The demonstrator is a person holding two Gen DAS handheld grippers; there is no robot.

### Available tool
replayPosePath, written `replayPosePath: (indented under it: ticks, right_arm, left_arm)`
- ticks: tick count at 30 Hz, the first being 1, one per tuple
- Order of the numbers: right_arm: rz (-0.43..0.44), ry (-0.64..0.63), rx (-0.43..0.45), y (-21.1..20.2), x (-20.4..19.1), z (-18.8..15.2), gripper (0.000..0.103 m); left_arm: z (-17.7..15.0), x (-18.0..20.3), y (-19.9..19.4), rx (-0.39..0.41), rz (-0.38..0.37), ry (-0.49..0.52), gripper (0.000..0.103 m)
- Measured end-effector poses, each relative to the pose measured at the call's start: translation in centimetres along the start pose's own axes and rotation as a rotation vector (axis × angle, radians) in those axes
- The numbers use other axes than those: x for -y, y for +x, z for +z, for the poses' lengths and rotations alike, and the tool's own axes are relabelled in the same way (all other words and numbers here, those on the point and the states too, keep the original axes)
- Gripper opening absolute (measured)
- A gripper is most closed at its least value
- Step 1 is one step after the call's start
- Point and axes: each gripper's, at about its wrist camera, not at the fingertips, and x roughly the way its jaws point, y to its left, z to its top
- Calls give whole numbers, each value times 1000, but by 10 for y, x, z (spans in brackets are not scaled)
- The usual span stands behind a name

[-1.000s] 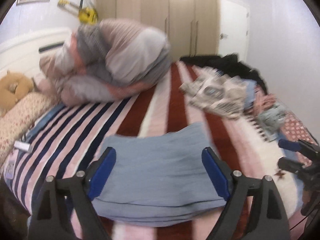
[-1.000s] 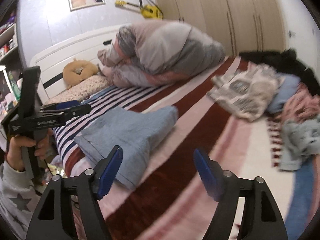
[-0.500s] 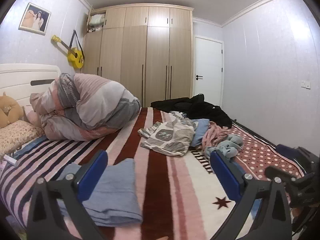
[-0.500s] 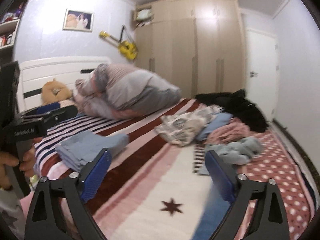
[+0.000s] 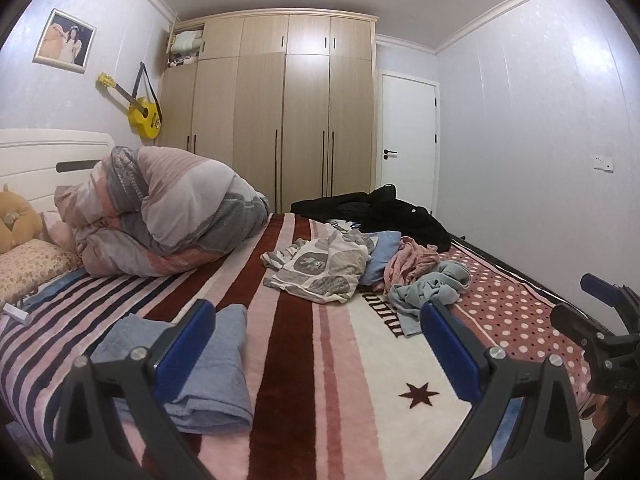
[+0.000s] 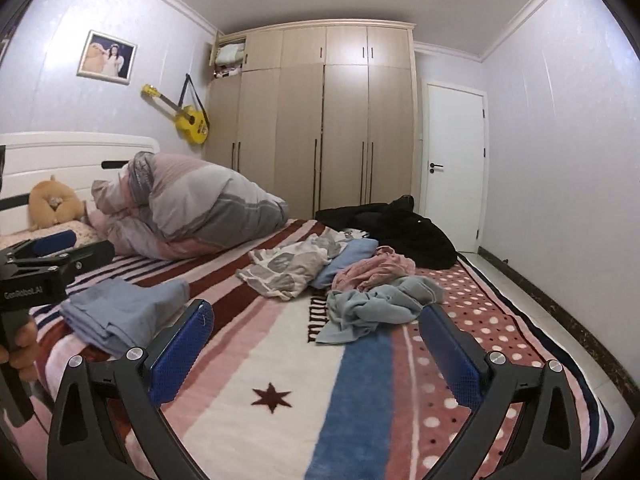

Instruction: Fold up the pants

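Note:
Folded light-blue pants (image 5: pixel 200 364) lie flat on the striped blanket (image 5: pixel 288 360) at the bed's near left; in the right wrist view the pants (image 6: pixel 124 312) sit left of my fingers. My left gripper (image 5: pixel 316 344) is open and holds nothing, with its left pad in front of the pants' edge. My right gripper (image 6: pixel 316 340) is open too, above bare blanket with nothing between its pads. Each gripper shows at the edge of the other's view: the right gripper (image 5: pixel 588 304) and the left gripper (image 6: pixel 64 248), which a hand holds.
A heap of loose clothes lies mid-bed: a grey patterned top (image 5: pixel 320 268), a pink garment (image 5: pixel 412 260), a pale blue-grey one (image 6: pixel 372 304) and a black jacket (image 5: pixel 384 212). A rolled duvet (image 5: pixel 168 216) and pillows fill the headboard end. Wardrobe and door stand behind.
Both grippers opened wider, pulled back from the folded pants and swung up and right, so the pants now lie at the left and the room shows.

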Motion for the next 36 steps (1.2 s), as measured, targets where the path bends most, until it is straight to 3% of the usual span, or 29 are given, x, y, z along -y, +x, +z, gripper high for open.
replayPosePath:
  ticks: [36]
  right_arm:
    - [4,-34,11,-2,-8,8,103]
  left_arm:
    - [-3,-8,-2,-11,1,-13,102]
